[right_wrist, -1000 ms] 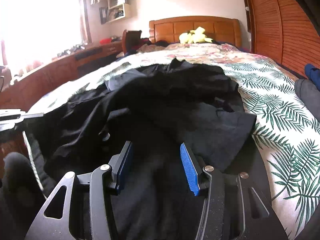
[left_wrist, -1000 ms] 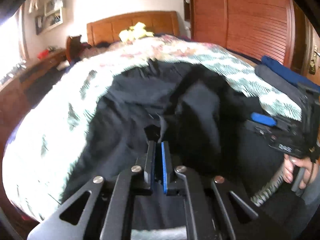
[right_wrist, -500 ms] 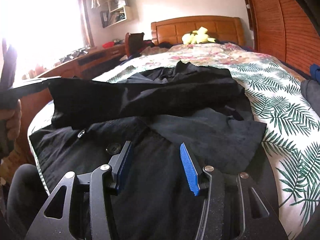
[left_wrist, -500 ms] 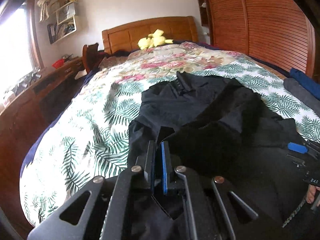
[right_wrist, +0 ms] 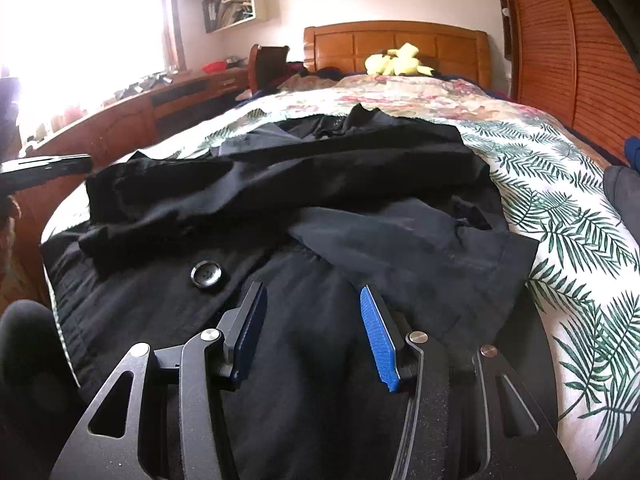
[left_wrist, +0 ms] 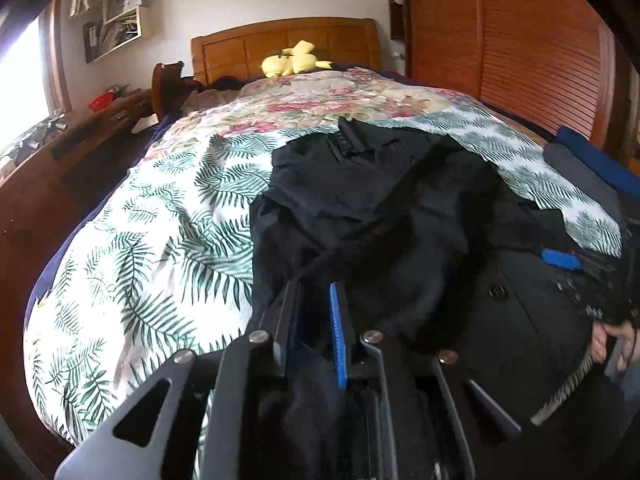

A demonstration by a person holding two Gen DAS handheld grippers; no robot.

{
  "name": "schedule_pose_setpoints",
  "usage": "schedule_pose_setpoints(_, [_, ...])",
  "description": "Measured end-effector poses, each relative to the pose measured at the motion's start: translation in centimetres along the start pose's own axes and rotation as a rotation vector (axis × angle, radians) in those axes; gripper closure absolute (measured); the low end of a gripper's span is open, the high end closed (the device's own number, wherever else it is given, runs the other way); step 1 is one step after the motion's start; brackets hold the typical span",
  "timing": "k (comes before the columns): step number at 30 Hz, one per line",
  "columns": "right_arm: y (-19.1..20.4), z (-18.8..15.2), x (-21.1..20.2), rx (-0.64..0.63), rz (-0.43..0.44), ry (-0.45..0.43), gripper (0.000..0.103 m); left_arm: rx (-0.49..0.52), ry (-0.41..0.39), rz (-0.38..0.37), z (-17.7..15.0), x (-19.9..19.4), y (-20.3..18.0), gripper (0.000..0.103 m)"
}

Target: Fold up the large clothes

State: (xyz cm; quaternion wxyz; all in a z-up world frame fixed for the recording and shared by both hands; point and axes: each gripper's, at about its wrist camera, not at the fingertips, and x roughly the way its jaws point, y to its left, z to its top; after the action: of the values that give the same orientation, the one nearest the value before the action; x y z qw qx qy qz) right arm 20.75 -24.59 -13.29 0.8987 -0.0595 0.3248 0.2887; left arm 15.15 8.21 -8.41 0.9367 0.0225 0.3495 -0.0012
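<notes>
bed with palm-leaf and floral cover, black coat spread over it, yellow plush toy by the headboard

Blown-out window glare at left, fisheye-dark corners.

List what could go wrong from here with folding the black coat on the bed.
1. The left gripper is opening with black coat fabric between its jaws; the folded-over sleeve may slump or bunch as it lets go.
2. The coat's near edge lies at the foot of the bedspread, so a tug might drag it off.
3. The right gripper hangs open over the hem near a large button; closing there might snag it.
</notes>
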Motion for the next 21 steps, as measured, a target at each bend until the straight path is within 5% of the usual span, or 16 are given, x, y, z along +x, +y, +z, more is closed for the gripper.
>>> schedule_pose_setpoints(11, [0.3, -0.8, 0.6, -0.040, -0.062, 0.024, 0.053, 0.022, 0.031, 0.020, -4.9, -1.4, 1.2, 0.085])
schedule_pose_setpoints(21, [0.6, -1.2, 1.1, -0.068, -0.090, 0.016, 0.053, -0.086, 0.101, 0.019, -9.5, -0.5, 5.1, 0.083])
